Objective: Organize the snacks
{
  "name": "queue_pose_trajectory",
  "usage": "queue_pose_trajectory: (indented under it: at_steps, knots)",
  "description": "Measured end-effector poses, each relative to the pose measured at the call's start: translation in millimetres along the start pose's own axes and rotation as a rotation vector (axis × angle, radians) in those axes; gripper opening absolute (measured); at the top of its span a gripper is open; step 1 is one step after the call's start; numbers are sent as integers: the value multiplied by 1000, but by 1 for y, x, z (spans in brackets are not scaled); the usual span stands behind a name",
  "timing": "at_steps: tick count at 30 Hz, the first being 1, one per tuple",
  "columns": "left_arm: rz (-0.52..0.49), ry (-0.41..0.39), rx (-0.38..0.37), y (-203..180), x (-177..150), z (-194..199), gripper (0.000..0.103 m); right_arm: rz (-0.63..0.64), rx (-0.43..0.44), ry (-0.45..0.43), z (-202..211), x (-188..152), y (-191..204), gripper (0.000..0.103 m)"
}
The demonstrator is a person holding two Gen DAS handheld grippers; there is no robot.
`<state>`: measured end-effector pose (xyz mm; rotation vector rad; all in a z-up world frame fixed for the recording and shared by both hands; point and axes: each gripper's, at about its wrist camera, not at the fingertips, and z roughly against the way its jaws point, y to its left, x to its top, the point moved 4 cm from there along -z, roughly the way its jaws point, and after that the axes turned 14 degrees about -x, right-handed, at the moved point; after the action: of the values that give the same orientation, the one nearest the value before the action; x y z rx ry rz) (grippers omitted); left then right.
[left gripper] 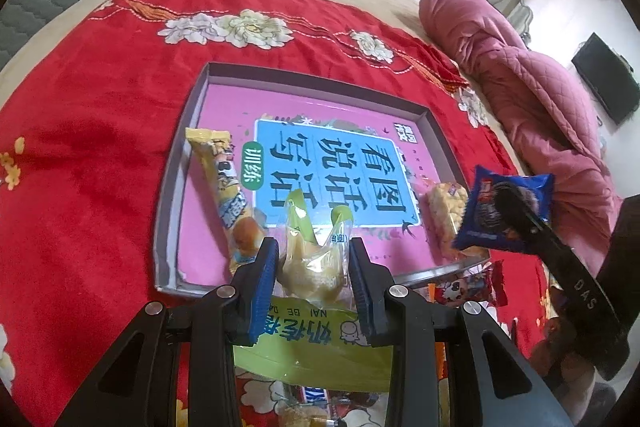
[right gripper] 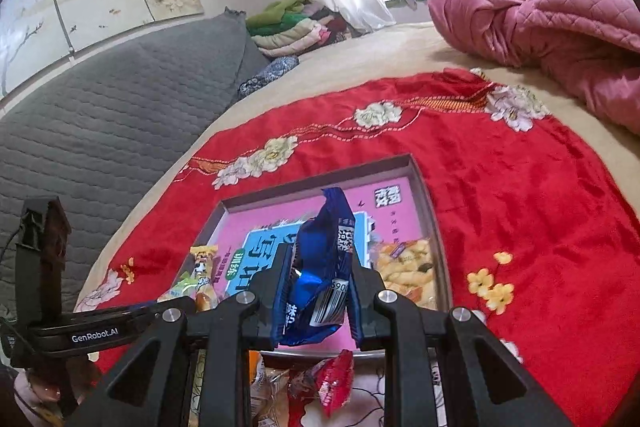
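**Both tools gripped snack packs over the pink tray**

The left tool (left gripper: 314, 275) was clamped on a clear pack of pale yellow cake (left gripper: 310, 267), blue pads (left gripper: 264, 283) pressing both sides, jaws narrow. A green wrapper (left gripper: 320, 343) hung below it, lower centre of the left wrist view. The right tool (right gripper: 316, 291) was nearly closed, pinching a crumpled blue snack packet (right gripper: 320, 267) that stood upright between the jaws; in the left wrist view the same packet sat at right centre.

Past the tools lay a shallow tray (left gripper: 172, 195) with a pink and blue printed floor. Inside it: a long yellow bread-stick pack (left gripper: 224, 187) along the left wall, and a clear pack of puffed rice bars (left gripper: 448, 215) near the right wall. Both held packs were over the tray's near edge.

More loose snacks lay in front of the tray at the bottom of the frame, among them a red wrapper (right gripper: 334, 379). The tray rested on a red flowered blanket (left gripper: 100, 107) spread on a bed. A pink quilt (right gripper: 560, 23) was bunched at the upper right.
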<state>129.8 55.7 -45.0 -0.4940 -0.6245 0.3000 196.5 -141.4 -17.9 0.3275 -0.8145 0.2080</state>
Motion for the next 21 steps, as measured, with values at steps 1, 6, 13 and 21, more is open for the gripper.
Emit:
queue_pose_trajectory:
  at_steps: [1, 6, 13, 21]
  knots:
    - [-6, 1, 10, 0, 0, -2, 36, -1, 9, 7, -2, -1, 1, 25]
    - [-13, 12, 23, -1, 3, -10, 36, 36, 38, 34, -10, -7, 10, 25]
    - [-32, 24, 31, -3, 6, -19, 36, 31, 60, 84, -23, -13, 13, 25]
    - [-51, 51, 30, -7, 6, -34, 36, 31, 65, 140, -36, -21, 14, 25]
